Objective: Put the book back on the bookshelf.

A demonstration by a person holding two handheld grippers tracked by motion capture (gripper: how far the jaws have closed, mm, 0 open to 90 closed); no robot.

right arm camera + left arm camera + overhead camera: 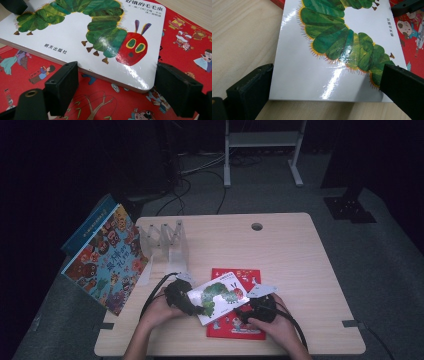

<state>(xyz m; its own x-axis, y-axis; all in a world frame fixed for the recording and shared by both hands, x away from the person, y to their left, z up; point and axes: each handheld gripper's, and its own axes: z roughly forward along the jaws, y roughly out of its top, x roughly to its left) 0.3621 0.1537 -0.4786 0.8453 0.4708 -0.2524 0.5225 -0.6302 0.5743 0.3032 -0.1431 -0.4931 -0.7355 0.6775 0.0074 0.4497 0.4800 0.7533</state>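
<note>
A white board book with a green caterpillar (220, 295) (324, 62) (75, 37) lies slanted across the left part of a red picture book (235, 326) (112, 105) near the table's front edge. My left gripper (197, 302) (327, 68) has the caterpillar book's left end between its jaws, one jaw against each long edge. My right gripper (248, 308) (117, 67) sits at the book's lower right corner by the caterpillar's red head. Its jaws stand apart on either side of that corner, clear of it. One jaw of it (407, 6) shows beyond the book in the left gripper view.
A large colourful book (107, 257) leans off the left edge of the table (300, 260). A clear plastic book rack (165, 242) stands at the back left. A cable hole (257, 226) is at the back. A white frame (262, 150) stands on the floor behind.
</note>
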